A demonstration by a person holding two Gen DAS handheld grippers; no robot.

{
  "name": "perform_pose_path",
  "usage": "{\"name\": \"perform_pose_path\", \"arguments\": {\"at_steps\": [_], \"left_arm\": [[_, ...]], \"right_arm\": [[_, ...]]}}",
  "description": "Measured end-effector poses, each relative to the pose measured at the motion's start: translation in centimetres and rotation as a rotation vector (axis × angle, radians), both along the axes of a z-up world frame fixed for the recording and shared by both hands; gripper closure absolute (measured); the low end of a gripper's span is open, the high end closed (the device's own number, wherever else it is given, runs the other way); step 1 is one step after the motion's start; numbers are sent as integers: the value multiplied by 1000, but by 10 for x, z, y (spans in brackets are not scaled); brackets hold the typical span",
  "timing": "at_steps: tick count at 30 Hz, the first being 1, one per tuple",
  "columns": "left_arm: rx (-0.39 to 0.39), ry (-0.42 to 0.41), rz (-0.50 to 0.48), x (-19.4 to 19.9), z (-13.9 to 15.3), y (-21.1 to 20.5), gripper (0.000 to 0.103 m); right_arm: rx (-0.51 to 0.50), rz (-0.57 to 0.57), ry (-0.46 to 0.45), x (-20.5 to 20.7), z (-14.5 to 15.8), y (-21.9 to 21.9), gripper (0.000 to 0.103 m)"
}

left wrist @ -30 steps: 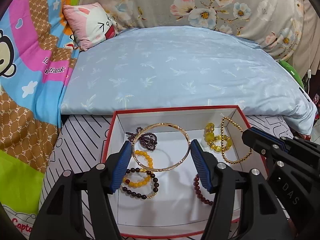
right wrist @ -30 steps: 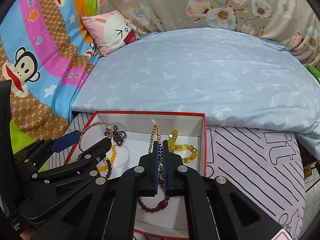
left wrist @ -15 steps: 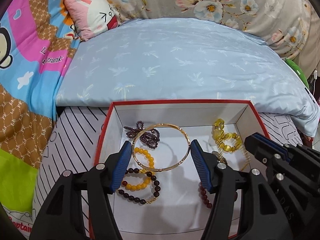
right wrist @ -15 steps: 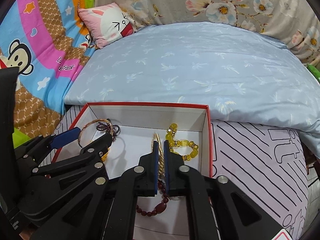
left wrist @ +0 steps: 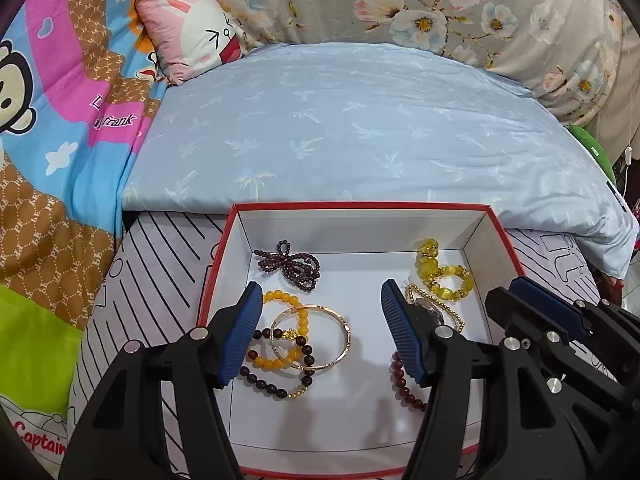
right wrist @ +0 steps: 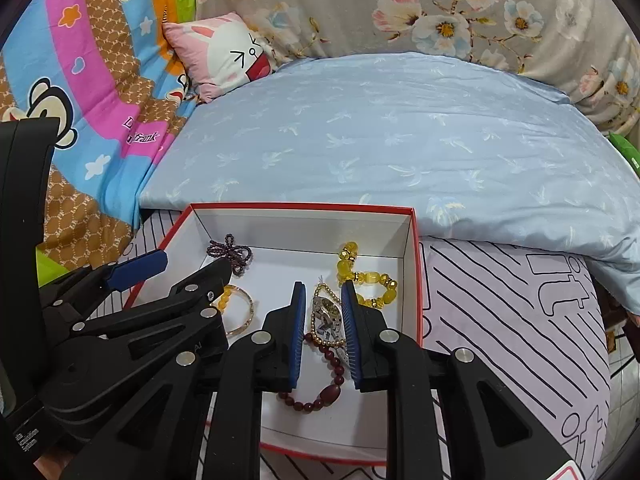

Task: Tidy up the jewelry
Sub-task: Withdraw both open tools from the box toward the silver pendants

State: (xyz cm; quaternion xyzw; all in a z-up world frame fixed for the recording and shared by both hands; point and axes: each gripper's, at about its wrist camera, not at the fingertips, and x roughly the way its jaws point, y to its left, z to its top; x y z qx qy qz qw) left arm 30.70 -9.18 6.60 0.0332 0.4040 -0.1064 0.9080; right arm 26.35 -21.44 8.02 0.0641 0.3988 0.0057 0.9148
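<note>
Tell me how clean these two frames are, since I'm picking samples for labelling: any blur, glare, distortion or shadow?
Left wrist view: sharp, evenly lit; fisheye bends the blue quilt and darkens the corners; soft gripper shadows fall on the box floor, with no strong glare. Right wrist view: equally sharp, same barrel distortion; the left gripper blocks the lower left.

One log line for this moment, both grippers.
left gripper: open above thin gold bangle | right gripper: jaws just opening, gold bead chain between, released | red-rimmed white box: holds all
</note>
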Motion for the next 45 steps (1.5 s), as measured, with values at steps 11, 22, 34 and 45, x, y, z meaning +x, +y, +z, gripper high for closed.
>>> {"name": "perform_pose_path", "arguments": {"at_steps": [11, 22, 34, 45], "left_arm": [[-8, -31, -4, -18, 21, 5, 45], [-15, -54, -12, -47, 39, 8, 45], [-11, -41, -45, -92, 36, 16, 45], [17, 50, 19, -148, -12, 67, 38]], "right_arm": [[-3, -2, -29, -20, 19, 3, 83], [1, -8, -46, -50, 34, 5, 83], [13, 0, -47, -97, 32, 13, 83], [37, 53, 72, -161, -24, 33, 76]]}}
